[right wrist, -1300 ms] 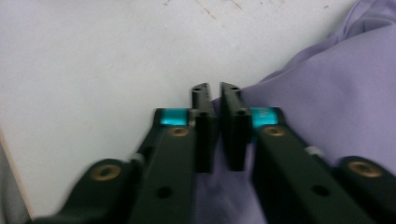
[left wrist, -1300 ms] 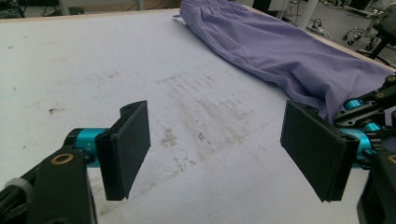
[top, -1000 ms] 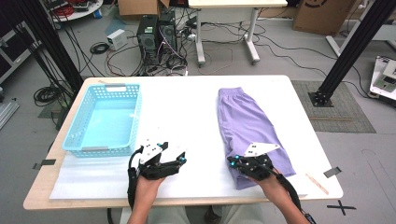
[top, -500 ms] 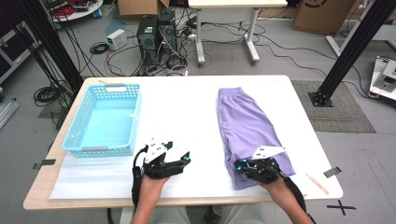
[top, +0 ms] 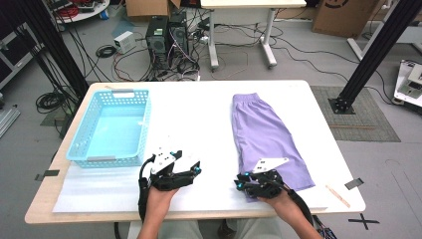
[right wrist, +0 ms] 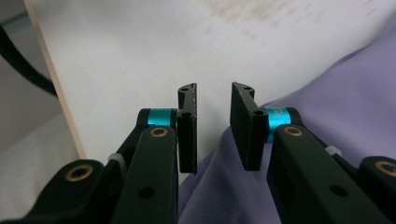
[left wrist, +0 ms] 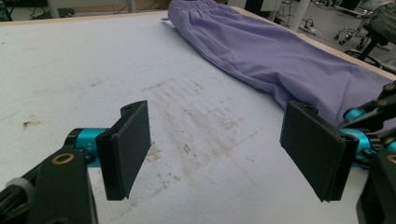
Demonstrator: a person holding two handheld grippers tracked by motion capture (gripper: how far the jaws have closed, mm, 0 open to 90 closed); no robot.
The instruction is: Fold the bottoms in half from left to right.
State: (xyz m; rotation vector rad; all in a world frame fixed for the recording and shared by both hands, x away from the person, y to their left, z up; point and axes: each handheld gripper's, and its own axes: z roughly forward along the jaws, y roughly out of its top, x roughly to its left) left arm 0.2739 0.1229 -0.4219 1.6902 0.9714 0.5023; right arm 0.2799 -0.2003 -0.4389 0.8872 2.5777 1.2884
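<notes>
The right gripper [top: 247,185] sits low at the near end of the soft purple cloth shorts [top: 266,137], close to the front edge of the table. Its two black jaws have just been opening and now stand a little apart. In the right gripper view the purple cloth lies under and behind the jaws, but the pads do not press on it, and the gap between them shows white table. The left gripper [top: 185,168] rests over bare table, well apart from the shorts, and its jaws are wide open with nothing between them [left wrist: 215,151]. The shorts lie flat and long on the right half of the table, with the waistband at the far end. On the left side stands a light blue plastic basket [top: 79,144] with holes in its walls — there is nothing in it. The big white table [top: 199,114] has a pale wood edge, and in the left gripper view its top shows grey smudges and marks. A thin wooden stick [top: 337,196] lies near the right front corner. Behind the table, on the grey floor, are black computer boxes [top: 166,37] with a tangle of cables, another white table's legs, black metal poles and a brown cardboard box [top: 343,17]. The person's arms are cut off at the bottom of the high view — their hands are mostly hidden under the grippers.
</notes>
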